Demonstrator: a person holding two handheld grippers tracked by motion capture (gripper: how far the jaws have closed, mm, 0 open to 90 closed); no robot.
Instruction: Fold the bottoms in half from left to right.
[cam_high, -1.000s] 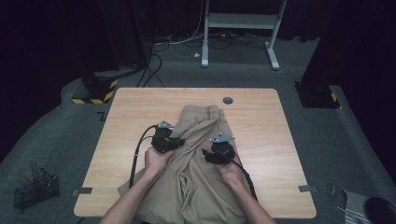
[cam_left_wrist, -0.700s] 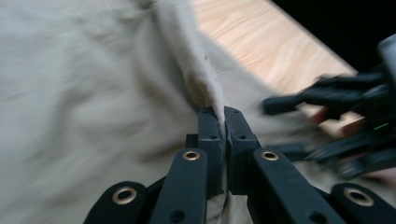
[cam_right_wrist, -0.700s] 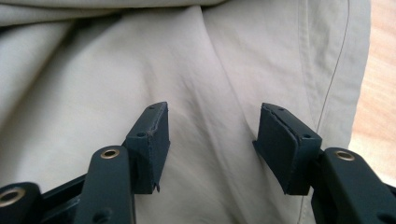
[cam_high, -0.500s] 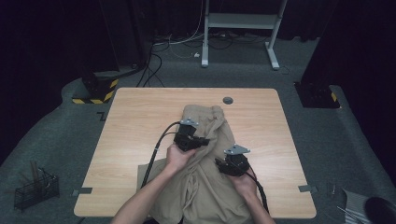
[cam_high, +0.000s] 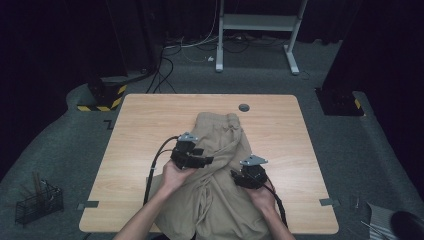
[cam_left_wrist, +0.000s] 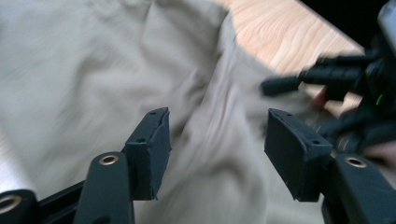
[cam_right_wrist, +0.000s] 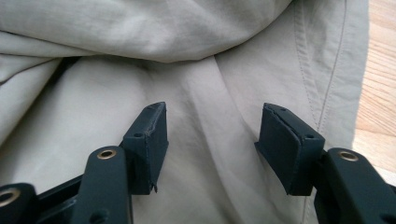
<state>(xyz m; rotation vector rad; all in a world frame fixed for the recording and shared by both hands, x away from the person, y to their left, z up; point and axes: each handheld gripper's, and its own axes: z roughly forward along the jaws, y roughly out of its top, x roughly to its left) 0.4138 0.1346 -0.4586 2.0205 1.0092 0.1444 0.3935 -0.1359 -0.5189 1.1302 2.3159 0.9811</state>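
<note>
Folding trousers (cam_high: 220, 150) on the table (cam_high: 140, 130).
Left gripper (cam_high: 197, 161), jaws just spread, empty; right gripper (cam_high: 239, 178) spread: pinch one layer only.

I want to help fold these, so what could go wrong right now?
The beige cotton trousers hang over the near edge of the light wooden table, so they might slide off. The left gripper, jaws just opened with no cloth pinched, could let its fold flop back. The right gripper is open too.
</note>
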